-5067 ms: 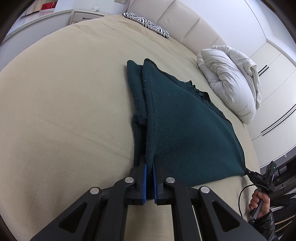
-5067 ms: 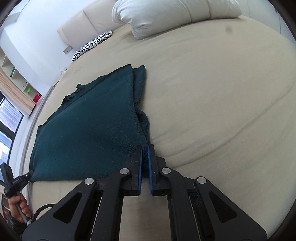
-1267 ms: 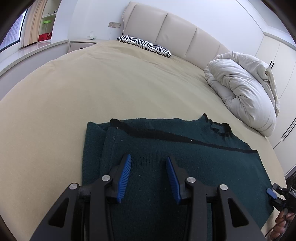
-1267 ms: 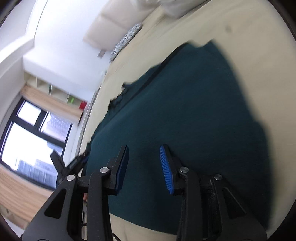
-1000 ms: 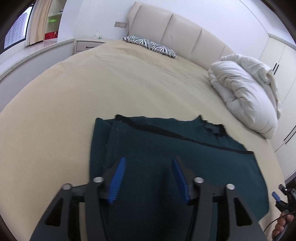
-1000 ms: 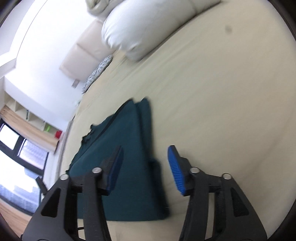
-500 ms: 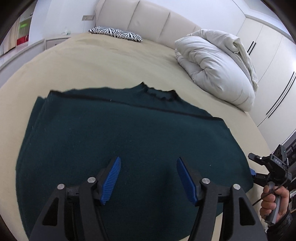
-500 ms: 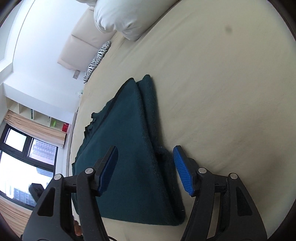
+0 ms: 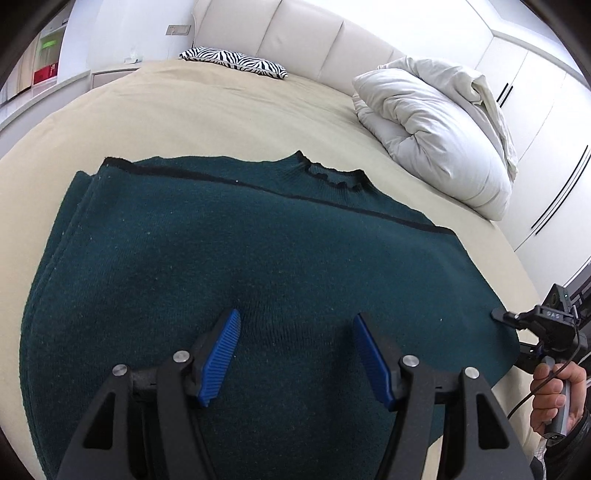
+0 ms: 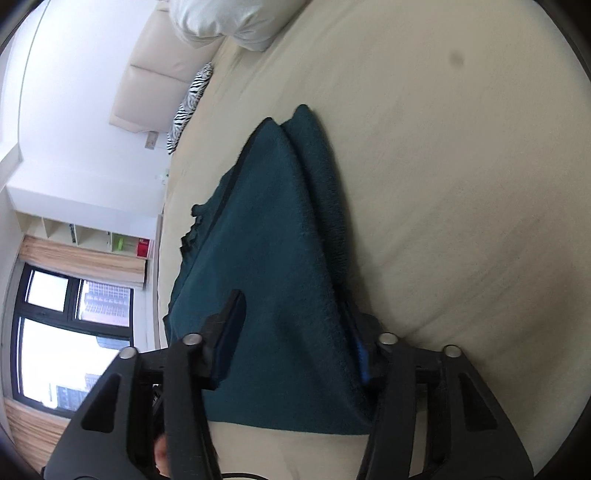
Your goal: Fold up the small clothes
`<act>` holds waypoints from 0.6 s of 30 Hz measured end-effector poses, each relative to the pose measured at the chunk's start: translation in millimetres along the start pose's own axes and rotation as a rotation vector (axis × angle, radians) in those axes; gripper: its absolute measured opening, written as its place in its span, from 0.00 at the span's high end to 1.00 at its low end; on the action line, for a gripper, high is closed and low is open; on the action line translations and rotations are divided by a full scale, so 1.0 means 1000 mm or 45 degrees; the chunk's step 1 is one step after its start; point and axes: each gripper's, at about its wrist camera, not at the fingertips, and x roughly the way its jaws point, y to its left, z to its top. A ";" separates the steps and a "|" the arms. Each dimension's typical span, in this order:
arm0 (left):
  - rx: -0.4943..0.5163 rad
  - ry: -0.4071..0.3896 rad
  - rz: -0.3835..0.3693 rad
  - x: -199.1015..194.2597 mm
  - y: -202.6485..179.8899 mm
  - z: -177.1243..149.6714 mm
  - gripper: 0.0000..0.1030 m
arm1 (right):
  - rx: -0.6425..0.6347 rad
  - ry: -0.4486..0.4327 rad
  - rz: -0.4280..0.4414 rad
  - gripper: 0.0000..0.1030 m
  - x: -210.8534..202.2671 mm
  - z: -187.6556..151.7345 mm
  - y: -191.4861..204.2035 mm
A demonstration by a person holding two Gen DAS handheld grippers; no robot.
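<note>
A dark green sweater (image 9: 240,258) lies folded flat on the beige bed (image 9: 184,118), its collar at the far edge. My left gripper (image 9: 295,350) hovers open just above the sweater's near middle, with nothing between its blue pads (image 9: 221,350). My right gripper (image 10: 293,336) straddles the sweater's (image 10: 273,240) side edge near its front corner. Its jaws are closing with the fabric between them, one finger over the cloth and the other tucked at the edge, not pressing. In the left wrist view the right gripper (image 9: 513,328) sits at the sweater's right corner, held by a hand (image 9: 554,384).
A bunched white duvet (image 9: 436,122) lies at the bed's far right and a zebra pillow (image 9: 236,62) rests by the padded headboard (image 9: 295,33). White wardrobes (image 9: 535,110) stand to the right. A window (image 10: 55,332) and shelves are beyond the bed's other side.
Both grippers let go of the sweater earlier. My left gripper has shifted right over the sweater and come lower. My right gripper has rolled and dropped onto the sweater's side edge, jaws narrowing slightly.
</note>
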 end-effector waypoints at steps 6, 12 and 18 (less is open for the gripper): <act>-0.012 0.000 -0.019 0.000 0.003 0.000 0.37 | 0.023 -0.019 -0.015 0.82 0.006 -0.003 0.000; -0.027 -0.007 -0.045 -0.001 0.006 -0.001 0.37 | -0.040 -0.066 -0.095 0.85 0.011 -0.006 0.014; -0.039 -0.009 -0.073 -0.002 0.010 -0.002 0.37 | -0.133 -0.120 -0.195 0.86 0.010 -0.011 0.034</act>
